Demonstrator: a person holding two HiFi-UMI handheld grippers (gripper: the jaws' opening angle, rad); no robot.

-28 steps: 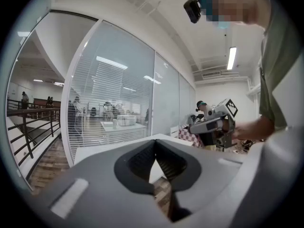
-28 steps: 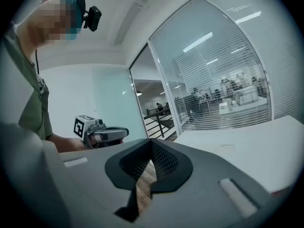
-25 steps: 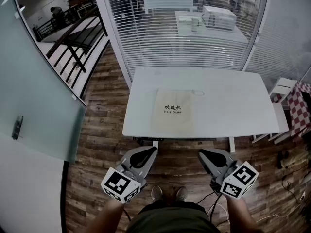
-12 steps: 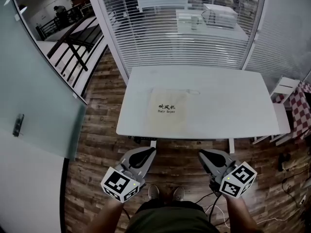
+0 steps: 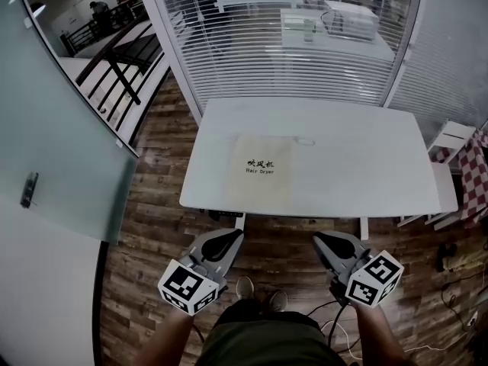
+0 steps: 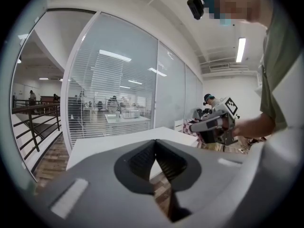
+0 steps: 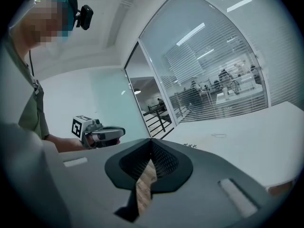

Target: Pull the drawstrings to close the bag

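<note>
Your left tool (image 5: 231, 237) is held low in front of the table (image 5: 366, 174), over the wooden floor (image 5: 156, 227), with its tips pointing toward the table's near edge. In the left gripper view its jaws meet at the tips and nothing sits between them. Your right tool (image 5: 322, 242) is at the same height on the other side, and its jaws are likewise pressed together and empty (through the gap behind the tips you see only floorboards). The two tools are well apart from each other, and neither touches the table.

The bag (image 5: 261, 168) lies flat on the table, left of the middle and close to the near edge. It is a pale cloth bag with a dark print at its centre. Its mouth faces the far side. A drawstring (image 5: 305, 141) forms a small loop on the tabletop just beside the bag's far right corner. Both tools are well short of the bag and the string.
</note>
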